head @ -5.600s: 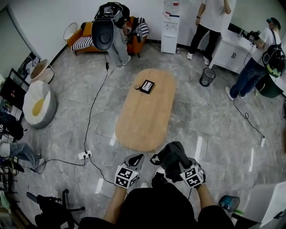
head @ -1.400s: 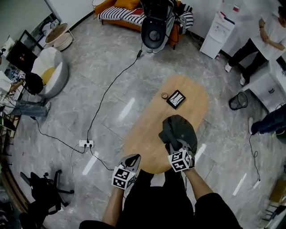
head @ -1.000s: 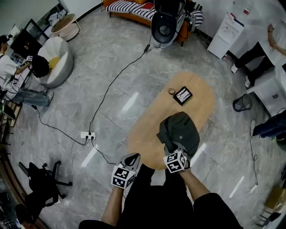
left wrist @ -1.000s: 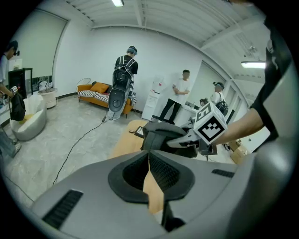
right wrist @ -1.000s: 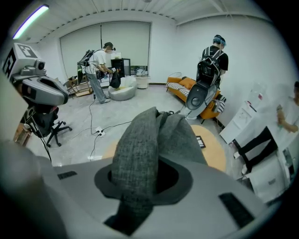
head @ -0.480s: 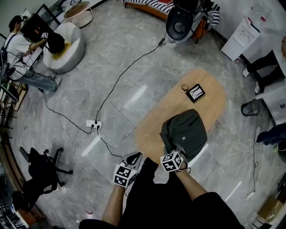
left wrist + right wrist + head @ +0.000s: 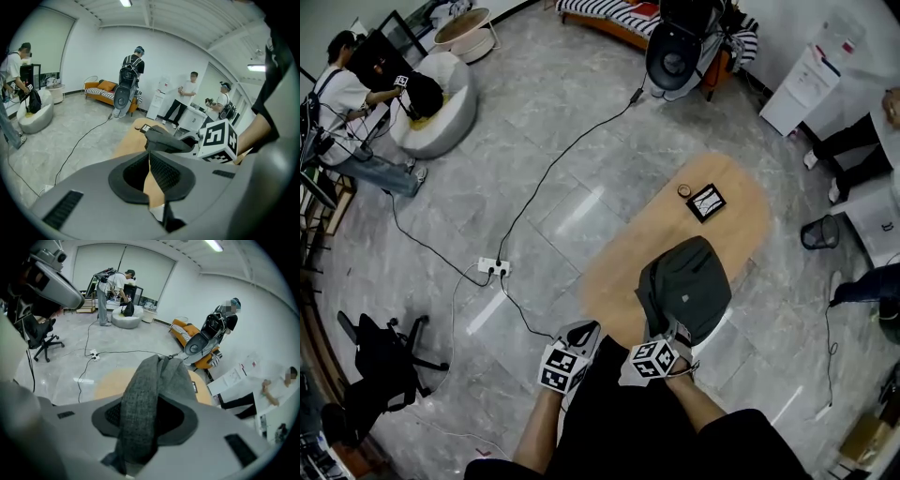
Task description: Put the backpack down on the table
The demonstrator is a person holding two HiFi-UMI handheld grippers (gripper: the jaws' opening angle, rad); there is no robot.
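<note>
The dark grey backpack (image 7: 689, 281) lies flat on the near end of the oval wooden table (image 7: 628, 248). My right gripper (image 7: 673, 331) hangs at the pack's near edge, beside the table's rim. Its jaws are opening, and a grey strap (image 7: 150, 380) runs loosely through the gap with dark space on both sides. My left gripper (image 7: 584, 328) is shut and holds nothing, just off the table's near end and left of the pack. The left gripper view has its jaws (image 7: 150, 157) tip to tip, with the backpack (image 7: 166, 143) and table (image 7: 129, 140) beyond.
A black-framed square item (image 7: 706, 202) and a small ring (image 7: 683, 190) lie at the table's far end. On the floor to the left are a power strip (image 7: 495, 268) with cables and an office chair (image 7: 380, 352). A bin (image 7: 817, 232) and several people stand around the room.
The backpack has settled flat on the table. My right gripper has drawn back toward the near edge and rolled. The left gripper has barely shifted.
</note>
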